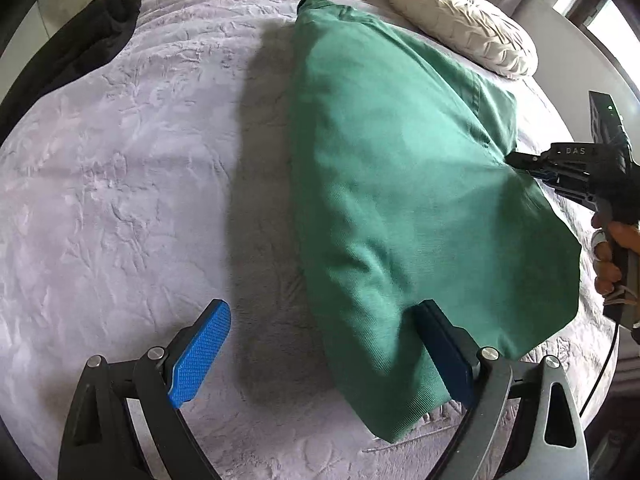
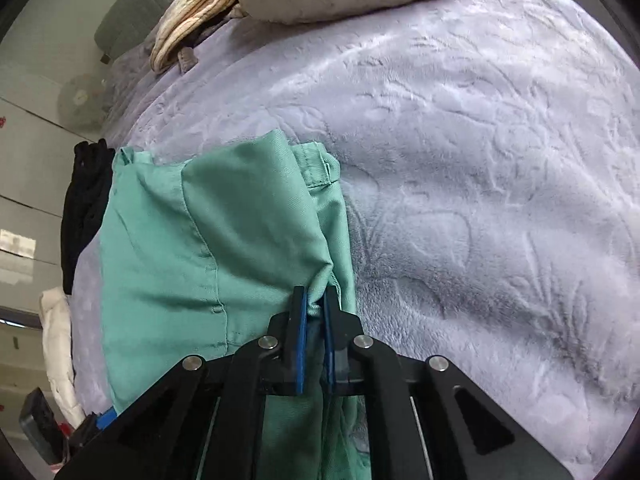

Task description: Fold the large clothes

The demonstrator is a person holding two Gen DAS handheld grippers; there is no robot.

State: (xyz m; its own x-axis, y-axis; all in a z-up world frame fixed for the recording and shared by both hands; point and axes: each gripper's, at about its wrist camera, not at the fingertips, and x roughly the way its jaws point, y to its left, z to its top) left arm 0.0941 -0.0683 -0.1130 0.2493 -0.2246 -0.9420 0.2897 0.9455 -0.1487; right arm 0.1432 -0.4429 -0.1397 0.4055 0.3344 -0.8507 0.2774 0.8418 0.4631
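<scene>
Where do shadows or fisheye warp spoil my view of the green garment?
Left wrist view: the green garment casts a broad shadow leftward onto the bedspread, and the edges bow. Right wrist view: even light; the right tongs pinch bunched cloth in sharp focus; the bedspread curves strongly.

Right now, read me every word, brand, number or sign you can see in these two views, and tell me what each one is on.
"DAS": pale letters on the black body of the right gripper, seen from the left wrist camera.
Red marks on the wall panel at the left edge of the right wrist view: too small and blurred to read.
Nothing readable on the green garment, the blanket or the pillow.
</scene>
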